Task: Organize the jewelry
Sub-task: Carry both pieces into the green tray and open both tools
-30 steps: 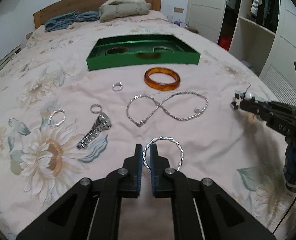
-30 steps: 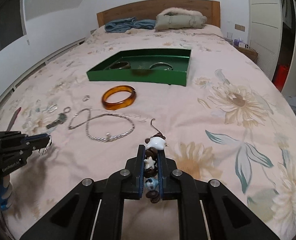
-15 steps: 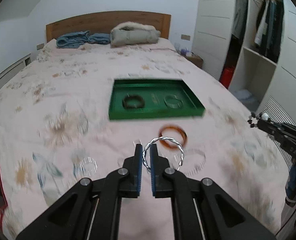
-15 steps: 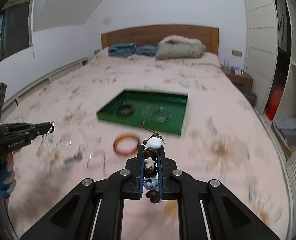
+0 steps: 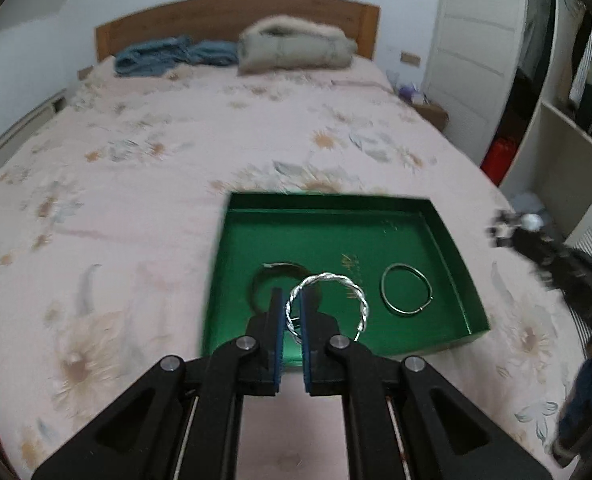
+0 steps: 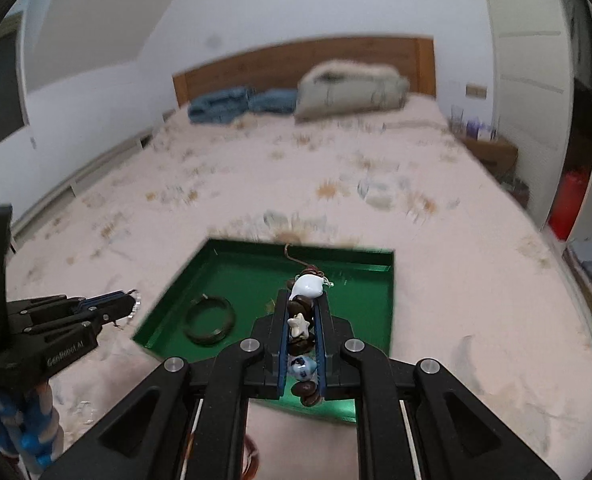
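Both hand-held grippers are seen carrying loads above the pink floral bed, where the shallow green rectangular tray is laid. Of the two, the left hand-held gripper is closed on a twisted silver wire bangle, pinched at its left rim, so that the ring is held upright and extends to the right of the fingers. The tray floor is found directly ahead of and below this gripper; the tray's long axis runs across the view. The right hand-held gripper is clamped on a string of brown, white and blue beads with a wire hook at its far end, the string being aligned along the fingers and pointed over the tray.

Inside the tray, a dark bangle is seen just beyond the left fingers, and a thin plain metal bangle lies to its right, well apart. The free green floor between them is judged the likely release spot; neither gripper is clearly nearer.
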Action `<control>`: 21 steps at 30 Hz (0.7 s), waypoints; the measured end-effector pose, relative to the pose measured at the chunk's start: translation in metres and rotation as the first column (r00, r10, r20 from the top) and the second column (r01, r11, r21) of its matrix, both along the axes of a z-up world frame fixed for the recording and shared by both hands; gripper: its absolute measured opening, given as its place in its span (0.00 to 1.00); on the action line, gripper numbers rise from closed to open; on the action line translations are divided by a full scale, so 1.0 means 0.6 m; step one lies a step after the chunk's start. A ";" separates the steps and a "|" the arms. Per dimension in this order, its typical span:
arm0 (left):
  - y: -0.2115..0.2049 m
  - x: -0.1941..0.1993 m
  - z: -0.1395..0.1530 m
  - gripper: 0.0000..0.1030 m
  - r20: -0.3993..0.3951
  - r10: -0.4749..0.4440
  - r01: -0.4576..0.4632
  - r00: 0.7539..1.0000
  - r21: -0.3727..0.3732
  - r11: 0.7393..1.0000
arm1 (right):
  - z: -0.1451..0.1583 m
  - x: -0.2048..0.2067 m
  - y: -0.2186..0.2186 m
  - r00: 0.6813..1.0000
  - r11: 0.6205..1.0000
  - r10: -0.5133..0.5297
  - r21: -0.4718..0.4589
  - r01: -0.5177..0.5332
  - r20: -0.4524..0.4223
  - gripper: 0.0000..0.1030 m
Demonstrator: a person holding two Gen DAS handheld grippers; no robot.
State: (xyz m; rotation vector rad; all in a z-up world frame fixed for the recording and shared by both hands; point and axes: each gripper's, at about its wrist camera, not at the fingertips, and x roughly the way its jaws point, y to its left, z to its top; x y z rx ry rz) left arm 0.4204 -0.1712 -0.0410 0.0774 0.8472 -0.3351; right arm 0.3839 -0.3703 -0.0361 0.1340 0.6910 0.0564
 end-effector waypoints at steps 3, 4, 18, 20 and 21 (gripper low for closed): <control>-0.041 0.030 -0.047 0.06 -0.052 -0.028 0.030 0.998 0.024 0.999 | -0.062 0.049 0.002 0.997 1.000 0.005 0.005 -0.005 -0.074 0.10; -0.055 0.040 -0.065 0.06 -0.068 -0.033 0.036 0.997 0.034 0.999 | -0.083 0.064 0.002 0.995 1.000 0.004 0.004 -0.004 -0.099 0.10; -0.113 0.067 -0.151 0.08 -0.101 -0.042 0.056 0.994 0.142 0.988 | -0.183 0.116 -0.019 0.966 0.999 -0.035 -0.042 0.025 -0.256 0.31; -0.105 0.066 -0.147 0.08 -0.107 -0.043 0.055 0.993 0.116 0.992 | -0.172 0.105 -0.021 0.970 0.998 -0.043 -0.046 0.033 -0.239 0.48; -0.100 0.067 -0.142 0.08 -0.107 -0.040 0.051 0.993 0.103 0.993 | -0.163 0.098 -0.024 0.972 0.999 -0.043 -0.038 0.035 -0.229 0.48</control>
